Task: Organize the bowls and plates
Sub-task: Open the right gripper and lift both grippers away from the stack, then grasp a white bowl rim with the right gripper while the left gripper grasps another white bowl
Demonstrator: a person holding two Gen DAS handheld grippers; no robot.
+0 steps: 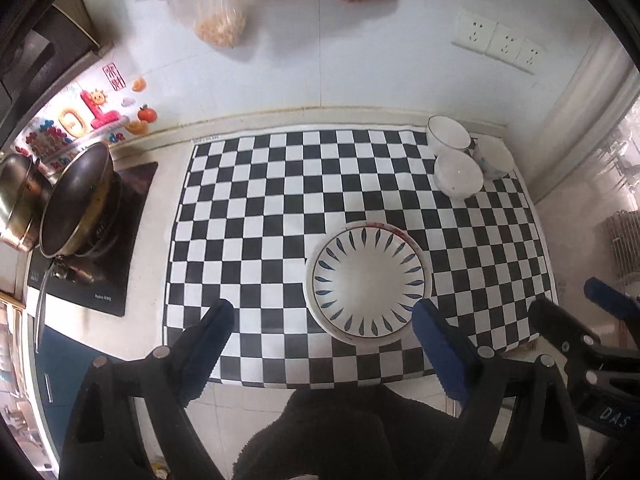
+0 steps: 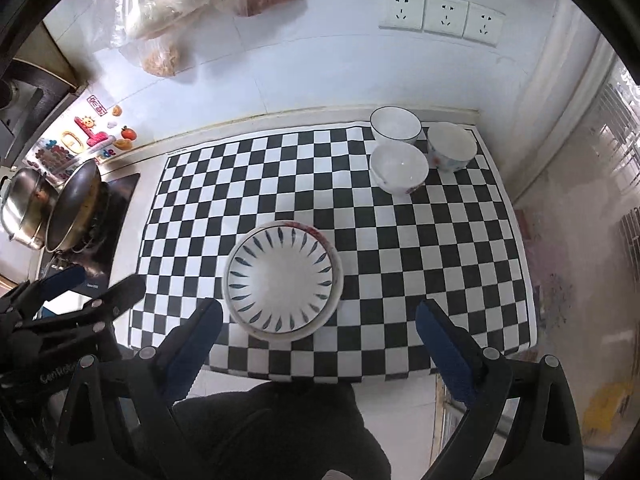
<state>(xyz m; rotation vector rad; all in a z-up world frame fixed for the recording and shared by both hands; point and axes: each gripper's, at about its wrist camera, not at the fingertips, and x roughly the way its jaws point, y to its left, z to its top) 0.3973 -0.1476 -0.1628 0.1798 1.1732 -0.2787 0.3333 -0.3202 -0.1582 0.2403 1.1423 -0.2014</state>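
Observation:
A stack of plates (image 1: 368, 280) (image 2: 282, 280) lies on the black-and-white checkered mat (image 1: 248, 208) (image 2: 420, 260); the top plate is white with blue leaf marks. Three white bowls (image 1: 458, 174) (image 2: 398, 168) stand close together at the mat's far right corner. My left gripper (image 1: 323, 308) (image 2: 106, 278) hovers open above the mat's near edge, with the stack below and ahead of its right finger. My right gripper (image 2: 320, 308) (image 1: 576, 300) is open too, high above the stack's near right side. Neither holds anything.
A dark wok (image 1: 76, 200) (image 2: 74, 208) and a steel pot (image 1: 16, 196) (image 2: 24, 204) sit on the stove at the left. Plastic food bags (image 1: 224, 20) (image 2: 168, 20) hang on the back wall beside sockets (image 2: 440, 14). A person's dark fleece clothing (image 1: 340, 432) fills the bottom.

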